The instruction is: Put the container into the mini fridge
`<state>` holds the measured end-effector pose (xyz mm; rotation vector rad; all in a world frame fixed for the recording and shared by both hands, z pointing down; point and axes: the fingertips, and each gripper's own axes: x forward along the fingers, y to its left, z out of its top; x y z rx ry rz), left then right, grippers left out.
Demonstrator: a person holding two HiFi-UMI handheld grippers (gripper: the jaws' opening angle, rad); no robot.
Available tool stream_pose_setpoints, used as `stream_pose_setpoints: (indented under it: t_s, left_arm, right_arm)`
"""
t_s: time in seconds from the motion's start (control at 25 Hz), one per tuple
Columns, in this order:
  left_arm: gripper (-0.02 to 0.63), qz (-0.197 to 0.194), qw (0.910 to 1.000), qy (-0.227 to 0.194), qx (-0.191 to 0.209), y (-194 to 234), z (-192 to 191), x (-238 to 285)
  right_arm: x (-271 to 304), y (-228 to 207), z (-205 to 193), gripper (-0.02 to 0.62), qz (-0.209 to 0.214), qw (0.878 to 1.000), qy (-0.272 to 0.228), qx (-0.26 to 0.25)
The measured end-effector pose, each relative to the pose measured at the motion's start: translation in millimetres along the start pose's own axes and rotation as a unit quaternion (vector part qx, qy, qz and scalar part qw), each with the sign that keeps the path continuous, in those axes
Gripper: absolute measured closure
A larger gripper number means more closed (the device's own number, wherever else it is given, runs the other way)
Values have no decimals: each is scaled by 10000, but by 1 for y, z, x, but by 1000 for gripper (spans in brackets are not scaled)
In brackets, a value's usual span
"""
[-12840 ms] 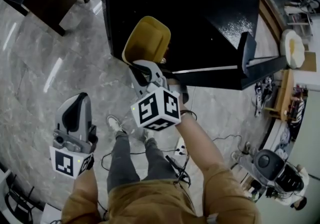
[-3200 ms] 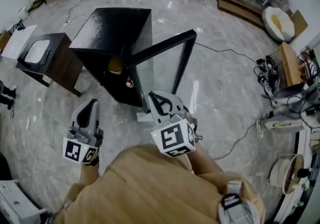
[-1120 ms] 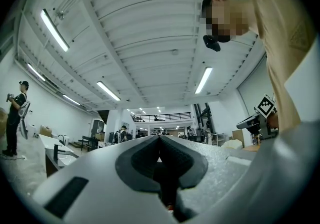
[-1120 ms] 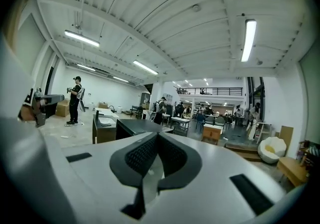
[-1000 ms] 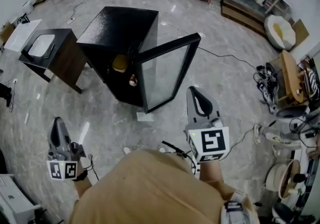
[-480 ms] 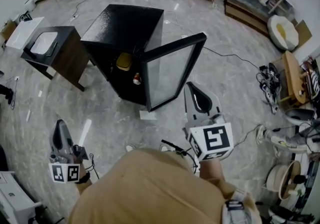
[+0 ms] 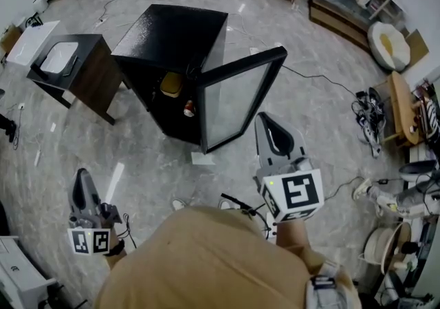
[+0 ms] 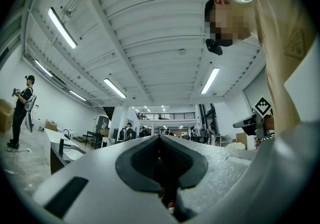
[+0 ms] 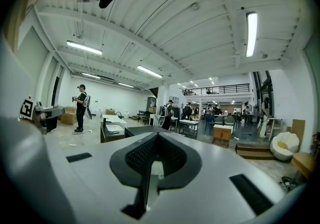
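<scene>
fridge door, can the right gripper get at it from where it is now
Probably yes. The open fridge door stands just ahead of the right gripper, with nothing between them, though its jaws are together.

The grey marble floor [image 7: 137,156] is carrying the black mini fridge [image 7: 172,32], which is standing with its glass door [image 7: 237,104] swung open. A white scrap of paper [image 7: 203,158] is lying on the floor just beside the lower corner of the door. Left of the fridge a dark bench [image 7: 82,84] is standing and holding a white tray [image 7: 58,58]. A thin black cable [image 7: 323,80] is running across the floor behind the fridge.
</scene>
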<state>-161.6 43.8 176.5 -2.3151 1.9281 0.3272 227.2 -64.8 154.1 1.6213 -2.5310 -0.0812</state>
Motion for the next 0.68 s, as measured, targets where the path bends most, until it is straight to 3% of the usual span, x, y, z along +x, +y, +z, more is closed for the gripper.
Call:
stream_pose_setpoints:
  t_s: [0.28,0.68]
  left_arm:
    - [603,6,9999,22,-118,7,-8,6]
    - [603,-68,9998,10,-179,16,-11,15]
  right_arm:
    - [15,11,-4,595,86,9995,308,-77]
    - [33,21,5,595,114,9998,71,-174]
